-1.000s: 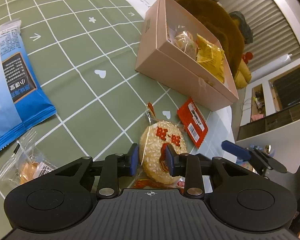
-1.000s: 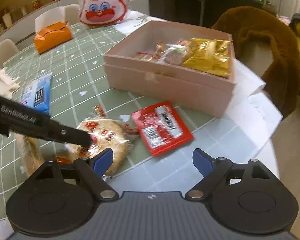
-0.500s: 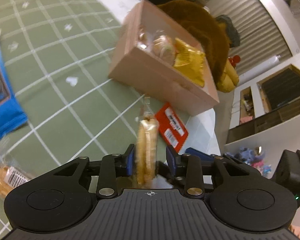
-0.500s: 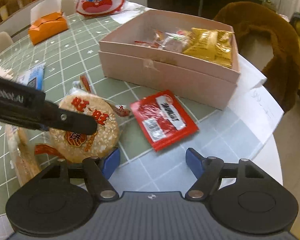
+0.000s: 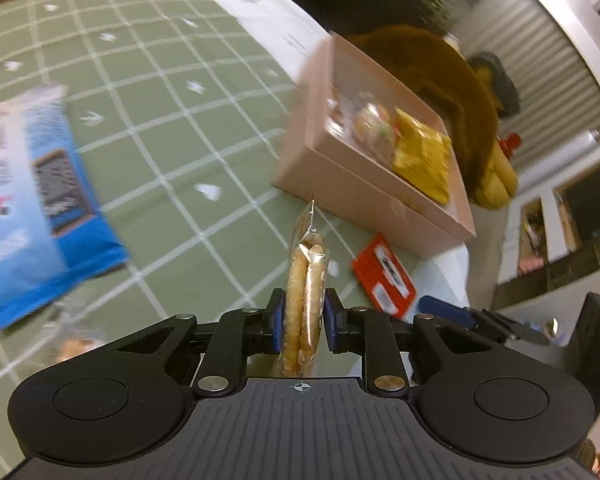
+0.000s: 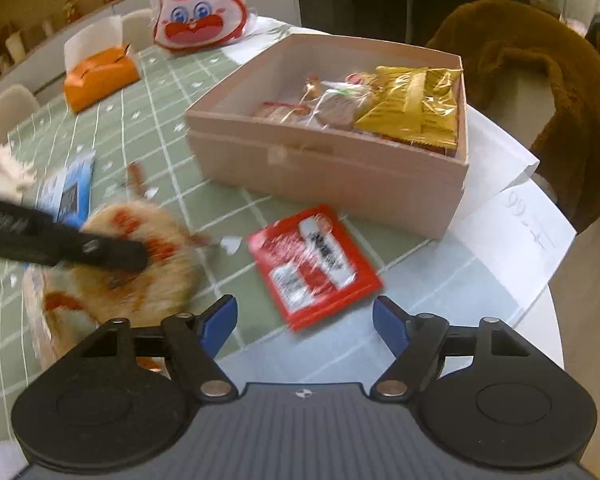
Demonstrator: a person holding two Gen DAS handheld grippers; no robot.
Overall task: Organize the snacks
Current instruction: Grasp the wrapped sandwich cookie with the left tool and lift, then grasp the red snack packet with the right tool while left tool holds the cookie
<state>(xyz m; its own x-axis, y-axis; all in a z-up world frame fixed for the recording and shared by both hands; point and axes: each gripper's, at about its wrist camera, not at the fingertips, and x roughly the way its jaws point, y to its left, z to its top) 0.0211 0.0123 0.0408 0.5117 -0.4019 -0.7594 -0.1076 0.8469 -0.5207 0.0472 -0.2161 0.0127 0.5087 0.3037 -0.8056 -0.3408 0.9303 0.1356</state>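
- Round rice cracker in clear wrapper (image 5: 305, 288): clamped edge-on in the left gripper (image 5: 302, 320), in front of the pink cardboard box (image 6: 324, 168).
- Right gripper (image 6: 305, 320): jaws opening, nothing between them, above the red flat sachet (image 6: 312, 264) lying before the box.

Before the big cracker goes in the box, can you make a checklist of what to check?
1. Left claw shut on the rice cracker pack: ok.
2. Cracker lifted off the green tablecloth: ok.
3. Room in the pink box: ok, the near left part looks bare.
4. Right claw out of the way: ok, opening, nothing between its jaws, above the red packet.
5. Grip firm enough for carrying: cannot tell.
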